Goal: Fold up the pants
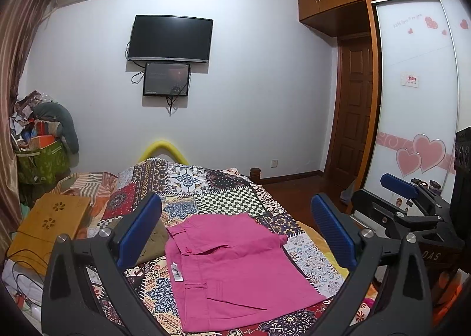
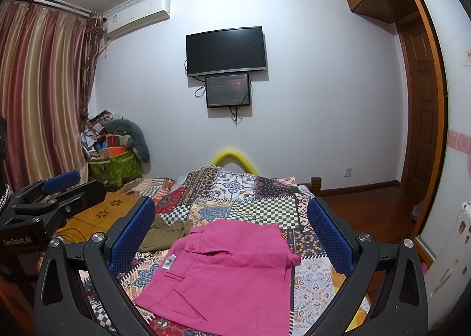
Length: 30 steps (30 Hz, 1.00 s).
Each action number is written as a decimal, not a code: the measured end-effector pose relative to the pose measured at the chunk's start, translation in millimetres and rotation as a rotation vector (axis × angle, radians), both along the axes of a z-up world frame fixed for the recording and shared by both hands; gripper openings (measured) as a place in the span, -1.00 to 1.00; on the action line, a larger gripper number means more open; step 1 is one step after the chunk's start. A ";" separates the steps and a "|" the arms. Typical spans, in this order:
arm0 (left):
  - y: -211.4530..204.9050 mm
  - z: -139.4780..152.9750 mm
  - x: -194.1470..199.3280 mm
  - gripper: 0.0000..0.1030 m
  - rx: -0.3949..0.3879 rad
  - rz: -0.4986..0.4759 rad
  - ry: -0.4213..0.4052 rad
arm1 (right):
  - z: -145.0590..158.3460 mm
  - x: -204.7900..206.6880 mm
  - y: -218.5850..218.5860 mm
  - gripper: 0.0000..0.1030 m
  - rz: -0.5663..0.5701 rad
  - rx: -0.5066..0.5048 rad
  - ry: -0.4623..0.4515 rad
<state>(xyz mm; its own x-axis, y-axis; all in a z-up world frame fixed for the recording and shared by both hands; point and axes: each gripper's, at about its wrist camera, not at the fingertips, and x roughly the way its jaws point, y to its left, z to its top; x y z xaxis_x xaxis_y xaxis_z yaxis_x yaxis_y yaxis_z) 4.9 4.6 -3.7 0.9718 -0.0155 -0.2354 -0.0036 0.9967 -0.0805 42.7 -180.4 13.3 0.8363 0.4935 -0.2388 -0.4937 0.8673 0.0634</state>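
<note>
- Lying folded and flat on the patchwork bedspread: pink pants, waistband and button toward the television wall, white tag at the waistband edge, print on it too small to read.
- Hovering above the pink pants, touching nothing: left gripper, blue pads spread wide apart with the pants showing between them.
- Likewise spread wide and empty over the pink pants: right gripper, pads either side of the fabric, clear of it.
- Showing at the left edge of the right wrist view: body of the left gripper, marked "GenRobot.AI"; in the left wrist view, "DAS" legible on the right gripper's body.
- Crumpled just beside the pink pants, on their curtain side: olive-brown garment.
- Resting beyond that garment, farther from the pink pants: wooden lap desk with flower cut-outs.
- Mounted on the wall well beyond the pink pants: dark television, smaller screen directly under it.
- Standing to the other side of the pink pants: wardrobe door with pink hearts and faint script, unreadable.
</note>
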 end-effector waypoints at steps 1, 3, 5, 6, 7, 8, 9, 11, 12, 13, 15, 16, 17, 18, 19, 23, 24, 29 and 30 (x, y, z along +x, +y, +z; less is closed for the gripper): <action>0.1 0.1 0.0 0.99 0.001 0.000 0.001 | 0.2 -0.1 0.0 0.99 0.000 0.000 0.000; 0.9 0.5 0.3 0.99 0.001 0.000 0.000 | 1.8 -3.4 -0.4 0.99 0.001 0.000 0.000; 0.9 0.5 0.4 0.99 0.000 0.000 0.000 | 1.1 -3.5 0.3 0.99 0.000 0.000 0.000; 0.7 0.4 0.3 0.99 0.000 0.000 0.000 | 1.2 -3.4 0.3 0.99 0.001 0.000 0.000; 0.5 0.3 0.3 0.99 0.000 0.000 0.000 | 1.4 -3.5 0.2 0.99 0.000 -0.001 0.000; 0.5 0.6 0.3 0.99 0.000 0.000 0.000 | 1.2 -3.7 0.3 0.99 -0.001 -0.002 -0.001; 0.6 0.7 0.4 0.99 0.000 0.000 -0.001 | 1.3 -4.0 0.1 0.99 -0.001 -0.002 -0.002; 0.5 0.7 0.3 0.99 0.000 -0.001 -0.001 | 3.2 -4.8 -1.1 0.99 -0.002 -0.002 -0.001; 0.4 0.8 0.5 0.99 0.000 0.000 -0.001 | 3.0 -4.9 -1.1 0.99 -0.002 -0.002 -0.001; 0.3 0.8 0.5 0.99 0.000 0.000 0.000 | 3.2 -5.2 -1.2 0.99 -0.002 -0.003 -0.002; 0.3 0.8 0.7 0.99 -0.001 -0.001 0.001 | 3.3 -5.6 -1.4 1.00 -0.003 -0.003 -0.002; 0.4 0.5 0.3 0.99 0.000 -0.001 0.000 | 3.1 -5.0 -1.2 1.00 -0.003 -0.003 -0.001; 0.3 0.5 0.4 0.99 0.000 0.000 0.000 | 2.8 -5.0 -1.5 0.99 -0.003 -0.003 -0.001; 0.4 0.4 0.3 0.99 0.000 0.000 0.000 | 2.7 -5.0 -1.5 1.00 -0.004 -0.004 -0.001; 0.4 0.3 0.3 0.99 0.000 -0.001 0.000 | 2.9 -4.7 -1.6 1.00 -0.004 -0.004 0.000; 0.2 0.8 0.5 0.99 0.000 -0.002 0.001 | 2.9 -4.4 -1.5 1.00 -0.004 -0.003 0.000; 0.2 0.9 0.5 0.99 0.000 -0.002 0.000 | 3.0 -4.4 -1.5 1.00 -0.004 -0.003 0.001; 0.3 0.7 1.3 0.99 0.002 -0.002 0.000 | 2.7 -4.4 -1.8 1.00 -0.004 -0.004 0.001; 0.4 0.3 1.5 0.99 0.003 -0.002 0.001 | 2.7 -4.4 -1.7 1.00 -0.003 -0.003 0.001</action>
<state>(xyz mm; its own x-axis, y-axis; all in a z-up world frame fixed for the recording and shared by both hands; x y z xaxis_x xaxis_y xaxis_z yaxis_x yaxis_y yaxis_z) 6.4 4.9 -3.3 0.9716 -0.0167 -0.2361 -0.0018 0.9970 -0.0778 38.3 -182.1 16.0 0.8378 0.4899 -0.2411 -0.4907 0.8692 0.0613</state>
